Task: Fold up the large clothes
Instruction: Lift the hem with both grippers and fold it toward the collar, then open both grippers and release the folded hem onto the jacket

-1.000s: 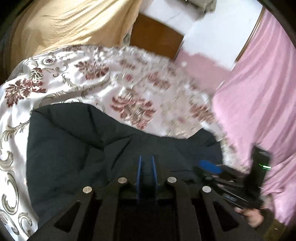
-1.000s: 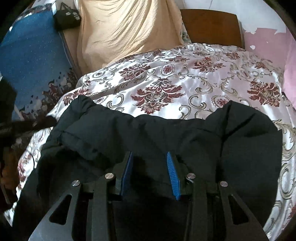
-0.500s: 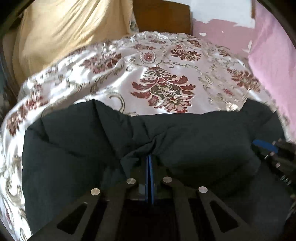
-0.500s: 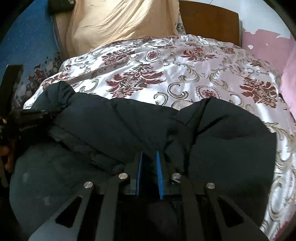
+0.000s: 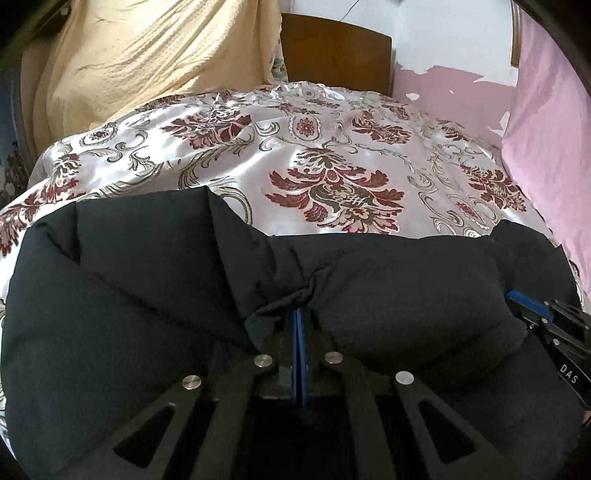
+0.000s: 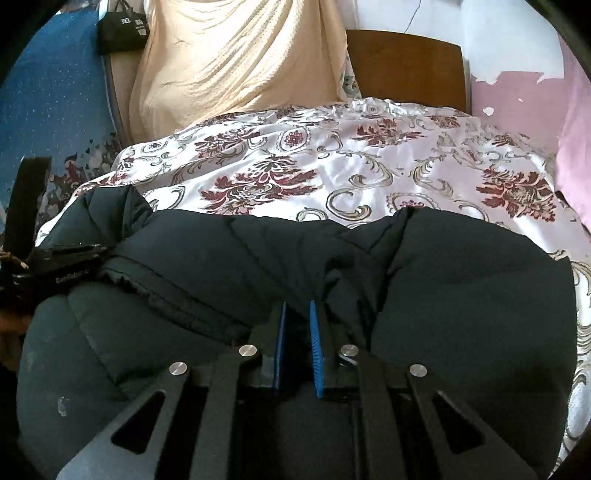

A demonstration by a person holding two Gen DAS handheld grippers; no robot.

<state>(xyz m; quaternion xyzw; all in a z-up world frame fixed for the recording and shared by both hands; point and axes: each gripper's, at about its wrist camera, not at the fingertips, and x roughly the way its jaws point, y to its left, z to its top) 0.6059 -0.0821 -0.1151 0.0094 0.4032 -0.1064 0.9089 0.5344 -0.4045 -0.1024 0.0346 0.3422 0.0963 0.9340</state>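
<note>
A large black padded jacket [image 5: 147, 280] lies across the near part of a bed with a floral satin cover [image 5: 332, 155]. My left gripper [image 5: 298, 314] is shut on a fold of the jacket, which bunches around its blue pads. My right gripper [image 6: 297, 306] is shut on another fold of the jacket [image 6: 461, 288], its blue pads a narrow gap apart with cloth between them. The right gripper also shows at the right edge of the left wrist view [image 5: 535, 314]. The left gripper body shows at the left edge of the right wrist view [image 6: 62, 258].
A cream blanket [image 5: 147, 62] hangs at the head of the bed beside a brown wooden headboard [image 5: 332, 51]. A pink curtain [image 5: 554, 129] runs along the right side. A blue cloth [image 6: 44, 96] and a black bag [image 6: 120, 31] are at the left.
Both grippers have closed onto the jacket: the right went from wide open to nearly shut, the left from a small gap to shut. The jacket's folded edge has moved toward the far side.
</note>
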